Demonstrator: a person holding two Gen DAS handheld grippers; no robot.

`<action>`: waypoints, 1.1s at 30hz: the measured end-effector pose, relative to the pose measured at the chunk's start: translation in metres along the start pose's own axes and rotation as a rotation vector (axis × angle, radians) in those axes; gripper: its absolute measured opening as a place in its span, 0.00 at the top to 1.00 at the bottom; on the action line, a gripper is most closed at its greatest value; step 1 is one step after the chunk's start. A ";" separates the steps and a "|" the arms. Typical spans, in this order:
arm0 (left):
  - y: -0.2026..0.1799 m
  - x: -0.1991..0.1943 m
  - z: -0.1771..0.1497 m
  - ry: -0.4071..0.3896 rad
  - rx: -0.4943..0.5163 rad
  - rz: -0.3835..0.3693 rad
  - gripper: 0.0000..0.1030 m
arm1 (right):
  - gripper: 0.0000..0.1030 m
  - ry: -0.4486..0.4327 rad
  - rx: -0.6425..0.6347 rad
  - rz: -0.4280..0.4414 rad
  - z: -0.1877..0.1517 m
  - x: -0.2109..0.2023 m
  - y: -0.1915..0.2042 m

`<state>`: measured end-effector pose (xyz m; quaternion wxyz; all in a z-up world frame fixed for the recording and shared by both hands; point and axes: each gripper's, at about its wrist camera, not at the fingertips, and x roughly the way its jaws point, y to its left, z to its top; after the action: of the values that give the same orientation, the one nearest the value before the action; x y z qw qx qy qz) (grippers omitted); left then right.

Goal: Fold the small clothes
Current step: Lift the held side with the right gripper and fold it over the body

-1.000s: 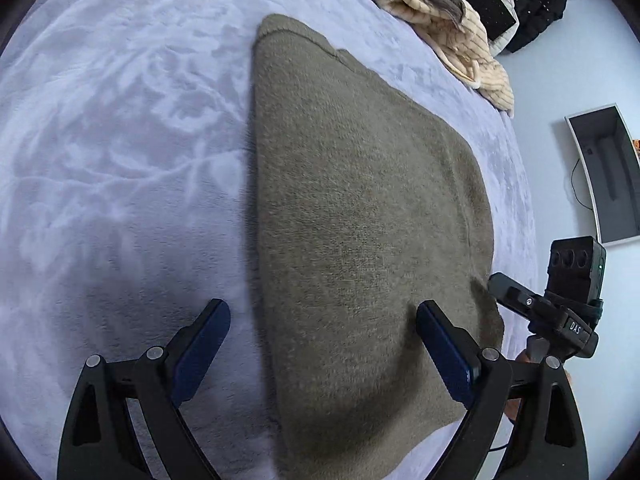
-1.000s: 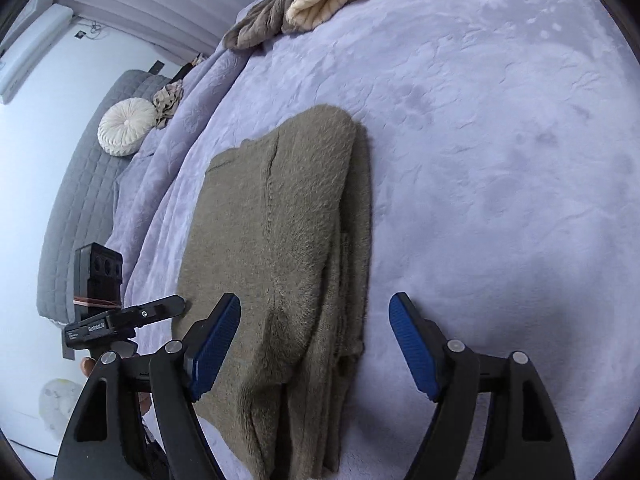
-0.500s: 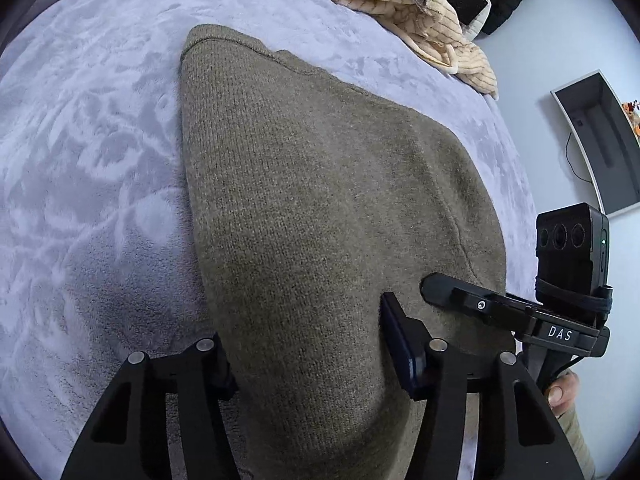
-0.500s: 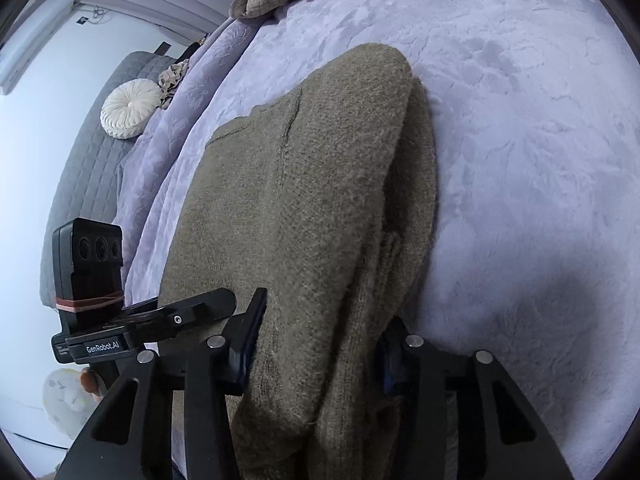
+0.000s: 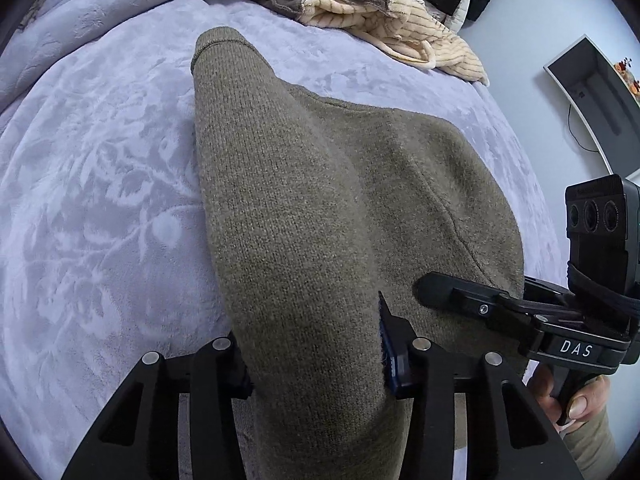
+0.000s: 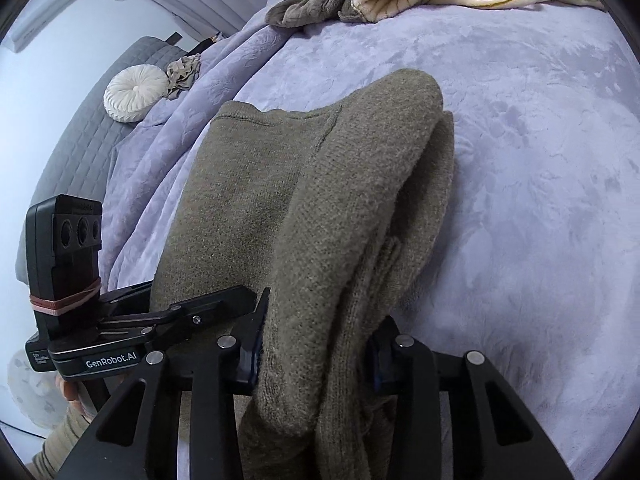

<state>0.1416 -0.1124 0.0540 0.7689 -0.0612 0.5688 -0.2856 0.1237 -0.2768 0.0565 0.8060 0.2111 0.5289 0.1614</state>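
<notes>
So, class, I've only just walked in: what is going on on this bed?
A person is folding an olive knit sweater on a lavender bedspread, using hand-held tongs. The left tongs and the right tongs are each closing on a bunched part of the sweater's near end, with the fabric between their pads and raised off the bed. The far end rests on the bedspread. More clothes are piled further back.

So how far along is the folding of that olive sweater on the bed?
Done: the olive sweater already lies narrowed, layers doubled along one side. In hand: the left hand-held gripper and right hand-held gripper are closing on its near end, lifting it. Left: carrying that end over to the far end.
</notes>
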 end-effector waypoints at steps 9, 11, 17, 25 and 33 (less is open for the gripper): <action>-0.011 -0.025 -0.026 -0.025 0.016 0.013 0.54 | 0.60 -0.023 -0.023 -0.028 -0.019 -0.016 0.022; -0.012 -0.031 -0.032 -0.030 0.019 0.013 0.54 | 0.60 -0.028 -0.032 -0.034 -0.024 -0.020 0.028; -0.017 -0.049 -0.051 -0.047 0.028 0.025 0.54 | 0.60 -0.040 -0.044 -0.037 -0.040 -0.030 0.041; -0.023 -0.068 -0.076 -0.062 0.041 0.036 0.54 | 0.60 -0.052 -0.068 -0.057 -0.065 -0.039 0.062; -0.028 -0.085 -0.104 -0.077 0.053 0.043 0.54 | 0.60 -0.064 -0.084 -0.067 -0.092 -0.048 0.081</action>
<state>0.0203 -0.0681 0.1006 0.7975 -0.0396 0.5323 -0.2812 0.0176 -0.2151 0.1030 0.8356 0.1645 0.5023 0.1495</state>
